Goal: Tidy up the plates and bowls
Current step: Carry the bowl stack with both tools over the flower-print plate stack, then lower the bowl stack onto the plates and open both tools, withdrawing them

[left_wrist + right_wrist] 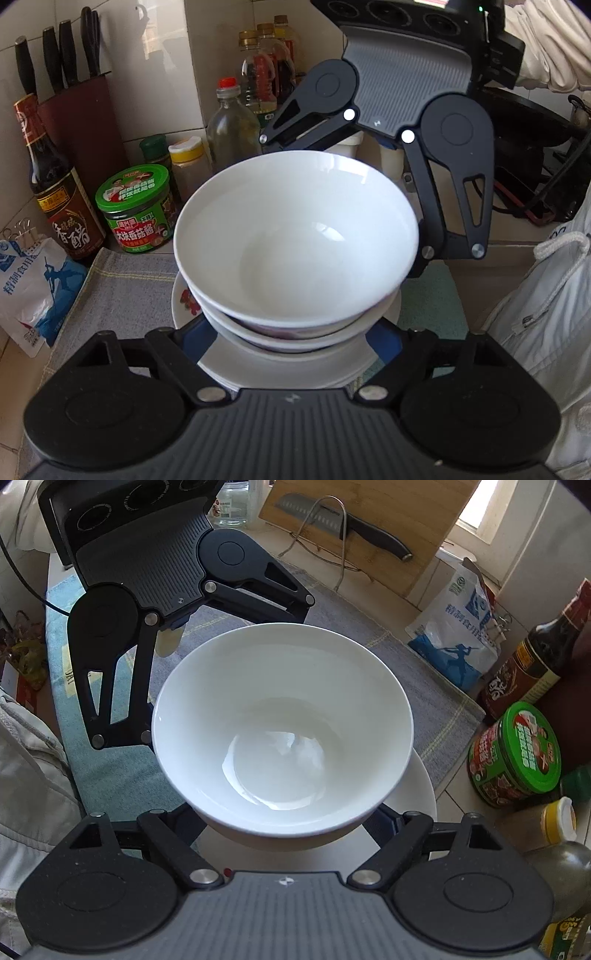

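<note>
A white bowl [295,240] sits on top of a stack of bowls on white plates [280,369], one with a red flower print [186,301], on a grey cloth. My left gripper [291,339] stands wide open around the near side of the stack, its fingertips hidden under the bowls. My right gripper [284,823] stands wide open around the opposite side of the top bowl [282,727], over a white plate [417,794]. Each gripper shows in the other's view, the right one [388,110] and the left one [155,590]. I cannot tell whether the fingers touch the bowls.
Sauce bottles [59,192], a green-lidded jar [135,214], spice jars [186,162] and a knife block [81,122] crowd the back left. A salt bag [29,288] lies at the left. A cutting board with a knife [369,528] leans behind. A grey cloth [351,627] covers the counter.
</note>
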Available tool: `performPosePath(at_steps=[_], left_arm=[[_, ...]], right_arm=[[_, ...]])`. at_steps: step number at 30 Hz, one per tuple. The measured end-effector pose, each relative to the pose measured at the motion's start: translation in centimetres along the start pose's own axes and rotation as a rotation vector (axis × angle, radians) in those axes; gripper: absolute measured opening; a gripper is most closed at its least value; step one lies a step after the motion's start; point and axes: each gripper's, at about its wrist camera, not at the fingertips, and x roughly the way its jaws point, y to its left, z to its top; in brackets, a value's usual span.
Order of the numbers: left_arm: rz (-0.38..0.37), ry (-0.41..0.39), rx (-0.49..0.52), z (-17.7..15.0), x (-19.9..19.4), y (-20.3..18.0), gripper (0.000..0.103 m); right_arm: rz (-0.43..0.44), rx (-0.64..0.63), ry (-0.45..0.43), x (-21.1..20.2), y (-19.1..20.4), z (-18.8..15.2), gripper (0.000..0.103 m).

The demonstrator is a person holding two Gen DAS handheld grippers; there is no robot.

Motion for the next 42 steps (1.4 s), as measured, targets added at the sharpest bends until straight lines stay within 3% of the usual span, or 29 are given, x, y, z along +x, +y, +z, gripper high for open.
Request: performPosePath(at_steps=[8, 23, 26, 28, 30, 34, 37, 42], left_arm=[[-0.007, 0.009, -0.005, 0.5, 2.2, 0.6, 0.086], [-0.02, 0.017, -0.028, 0.2, 3.0, 1.2, 0.086], [-0.008, 0.025, -0.026, 0.3, 3.1, 1.0, 0.086], [0.005, 0.029, -0.03, 0.4, 3.1, 0.7, 0.087], [0.028, 0.026, -0.029, 0.3, 2.9, 0.4, 0.088], [0.072, 0.002, -0.013, 0.0, 1.6, -0.8, 0.097], [0.1, -0.051, -0.015, -0.8, -0.1, -1.8, 0.098], [0.204, -0.18, -0.007, -2.7, -3.7, -4.0, 0.102]], right_arm=[[0.0, 0.038, 0.012, 0.8, -1.6, -1.1, 0.091], [0.021, 0.081, 0.018, 1.9, -2.5, -1.3, 0.091], [0.006, 0.07, 0.011, 1.9, -2.3, -1.4, 0.094], [-0.006, 0.076, -0.01, 1.6, -2.2, -1.4, 0.103], [0.004, 0.096, -0.021, 1.5, -2.4, -1.4, 0.103], [-0.015, 0.142, -0.01, 1.3, -2.2, -1.9, 0.103], [-0.053, 0.18, -0.014, 0.8, -1.3, -2.1, 0.103], [-0.183, 0.28, -0.024, -0.8, 1.6, -1.9, 0.103]])
